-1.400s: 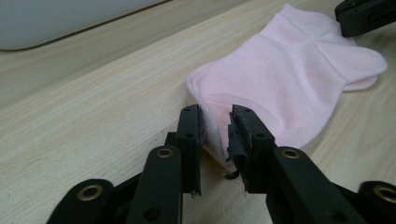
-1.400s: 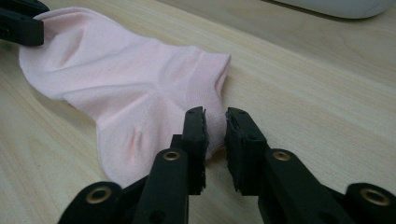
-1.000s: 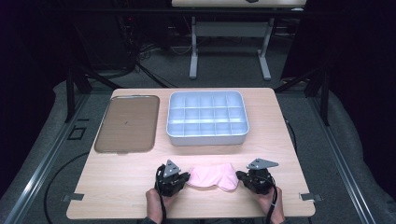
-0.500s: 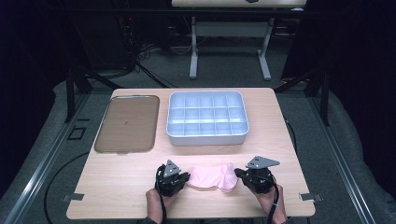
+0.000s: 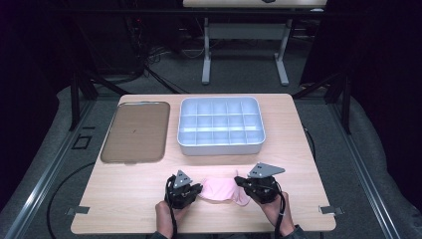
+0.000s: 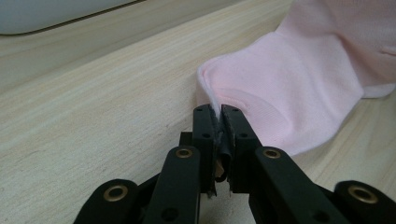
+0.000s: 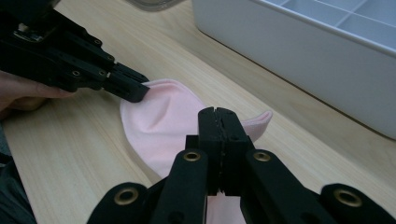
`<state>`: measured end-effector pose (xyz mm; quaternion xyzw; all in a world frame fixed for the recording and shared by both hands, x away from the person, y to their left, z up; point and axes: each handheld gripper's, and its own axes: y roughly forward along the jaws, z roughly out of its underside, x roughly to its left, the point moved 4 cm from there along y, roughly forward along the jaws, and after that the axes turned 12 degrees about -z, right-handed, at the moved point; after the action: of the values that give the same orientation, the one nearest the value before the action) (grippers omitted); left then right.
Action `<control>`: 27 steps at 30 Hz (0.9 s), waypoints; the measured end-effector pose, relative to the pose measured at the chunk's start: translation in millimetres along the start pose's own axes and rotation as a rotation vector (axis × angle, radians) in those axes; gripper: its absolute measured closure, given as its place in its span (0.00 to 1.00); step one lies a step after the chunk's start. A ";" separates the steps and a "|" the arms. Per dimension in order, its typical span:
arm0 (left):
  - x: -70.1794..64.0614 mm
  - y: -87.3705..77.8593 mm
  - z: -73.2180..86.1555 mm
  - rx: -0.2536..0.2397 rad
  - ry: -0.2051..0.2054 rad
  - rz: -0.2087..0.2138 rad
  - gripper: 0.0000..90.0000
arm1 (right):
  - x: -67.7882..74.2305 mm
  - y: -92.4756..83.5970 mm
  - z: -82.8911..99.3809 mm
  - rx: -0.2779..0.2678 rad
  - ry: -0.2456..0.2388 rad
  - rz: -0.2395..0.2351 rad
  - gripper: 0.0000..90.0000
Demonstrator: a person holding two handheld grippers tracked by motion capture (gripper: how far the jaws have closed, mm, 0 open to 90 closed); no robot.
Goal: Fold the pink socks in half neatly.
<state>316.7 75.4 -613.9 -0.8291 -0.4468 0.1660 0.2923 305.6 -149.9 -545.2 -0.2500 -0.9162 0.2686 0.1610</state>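
A pink cloth (image 5: 221, 190) lies near the table's front edge, stretched between my two grippers. My left gripper (image 5: 199, 189) is shut on the cloth's left edge; in the left gripper view the jaws (image 6: 218, 112) pinch a thin fold of the pink cloth (image 6: 289, 88) just above the wood. My right gripper (image 5: 239, 182) is shut on the cloth's right end. In the right gripper view its closed jaws (image 7: 217, 114) have pink fabric showing beneath them, the pink cloth (image 7: 159, 126) runs away to the left gripper (image 7: 135, 91), and a corner sticks out to the right.
A white compartment box (image 5: 220, 147) stands at the middle back of the table (image 5: 124, 199), close behind the cloth; its wall (image 7: 299, 51) shows in the right gripper view. A flat brown tray (image 5: 134, 130) lies at the back left.
My right gripper has risen a little and shifted, lifting its end of the pink cloth. The left gripper has stayed in place.
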 end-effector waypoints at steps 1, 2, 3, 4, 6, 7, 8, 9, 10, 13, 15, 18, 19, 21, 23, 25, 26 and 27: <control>0.2 0.0 0.0 0.001 0.000 0.001 0.94 | 4.7 5.0 -3.9 0.002 -0.019 -0.016 1.00; 0.2 0.1 0.0 0.000 -0.001 0.002 0.94 | 6.3 6.4 -5.2 0.007 -0.028 -0.022 1.00; 0.2 0.0 0.0 0.001 -0.001 0.001 0.94 | 8.5 8.9 -6.9 0.008 -0.037 -0.033 1.00; 0.2 0.0 0.0 0.001 -0.001 0.001 0.94 | 8.5 8.9 -6.9 0.008 -0.037 -0.033 1.00; -0.3 -0.1 0.0 0.000 0.001 -0.002 0.94 | 14.8 17.7 -10.9 0.014 -0.057 -0.056 1.00; -0.1 -0.1 0.0 0.000 0.006 -0.002 0.94 | 16.8 20.7 -12.2 0.021 -0.067 -0.061 1.00; -0.1 -0.1 0.0 0.000 0.006 -0.002 0.94 | 18.9 24.2 -13.5 0.020 -0.072 -0.068 1.00; -0.6 0.0 0.0 -0.001 0.001 -0.002 0.94 | 20.7 27.4 -14.6 0.025 -0.081 -0.076 1.00; -0.6 0.0 0.0 -0.001 0.001 -0.002 0.94 | 20.7 27.4 -14.6 0.025 -0.081 -0.076 1.00; -0.7 0.0 0.0 -0.001 0.001 -0.002 0.94 | 25.5 40.0 -18.3 0.044 -0.094 -0.099 1.00; -0.7 0.1 0.0 0.000 -0.006 -0.001 0.94 | 26.7 46.4 -20.5 0.045 -0.090 -0.107 1.00; -0.7 0.1 0.0 0.000 -0.006 -0.001 0.94 | 25.6 54.4 -23.9 0.058 -0.085 -0.125 1.00; -0.8 0.1 0.0 0.000 -0.005 -0.001 0.94 | 25.0 56.6 -24.8 0.061 -0.083 -0.130 1.00; -0.7 0.0 0.0 0.000 -0.002 -0.001 0.94 | 24.7 59.2 -25.7 0.055 -0.076 -0.138 1.00; -0.8 0.1 0.0 -0.002 0.001 -0.002 0.94 | 24.8 64.3 -28.5 0.048 -0.063 -0.150 1.00; -0.9 0.1 0.0 -0.002 0.000 -0.002 0.94 | 24.6 65.5 -29.5 0.044 -0.059 -0.149 1.00; -0.9 0.1 0.0 -0.002 0.001 -0.002 0.94 | 22.4 67.7 -31.4 0.036 -0.034 -0.150 1.00; -0.9 0.1 0.0 -0.002 0.002 -0.003 0.94 | 19.3 69.4 -32.6 0.031 -0.013 -0.136 1.00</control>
<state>316.3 74.6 -613.9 -0.8290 -0.4478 0.1641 0.2922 329.5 -75.2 -555.6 -0.1828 -0.9278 0.2729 0.1769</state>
